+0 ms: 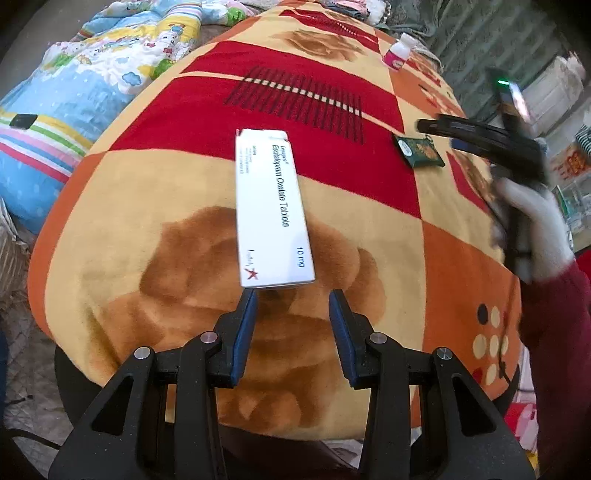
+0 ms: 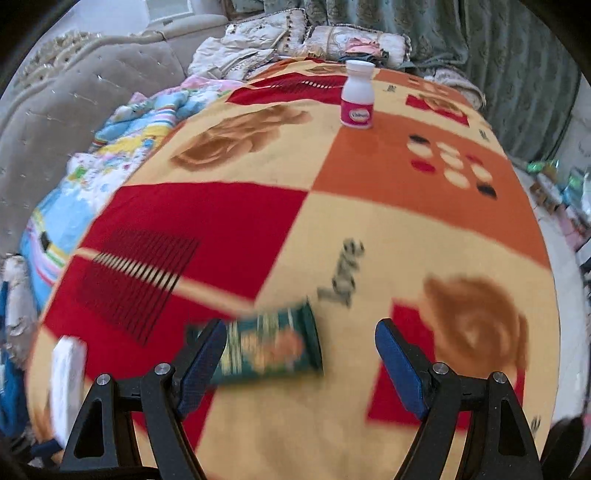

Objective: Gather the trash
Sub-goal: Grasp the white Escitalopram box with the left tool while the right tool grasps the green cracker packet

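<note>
A white tablet box (image 1: pixel 273 210) lies flat on the patterned blanket (image 1: pixel 369 229), its near end just past my left gripper (image 1: pixel 293 299). That gripper is open, with only blanket between its blue pads. A green snack packet (image 2: pixel 269 347), blurred, lies under my right gripper (image 2: pixel 301 326), close to the left finger (image 2: pixel 207 350); the pads stand wide and do not press it. A white bottle with a pink label (image 2: pixel 357 98) stands upright farther back. From the left wrist view the right gripper (image 1: pixel 443 134), in a white-gloved hand (image 1: pixel 532 218), hovers over the packet (image 1: pixel 419 151).
A cartoon-print quilt (image 1: pixel 92 92) is bunched along the blanket's left side with a black phone (image 1: pixel 23 121) on it. A grey tufted sofa back (image 2: pixel 74 85) and cushions (image 2: pixel 295 33) stand behind. The tablet box (image 2: pixel 68 384) shows left of the right gripper.
</note>
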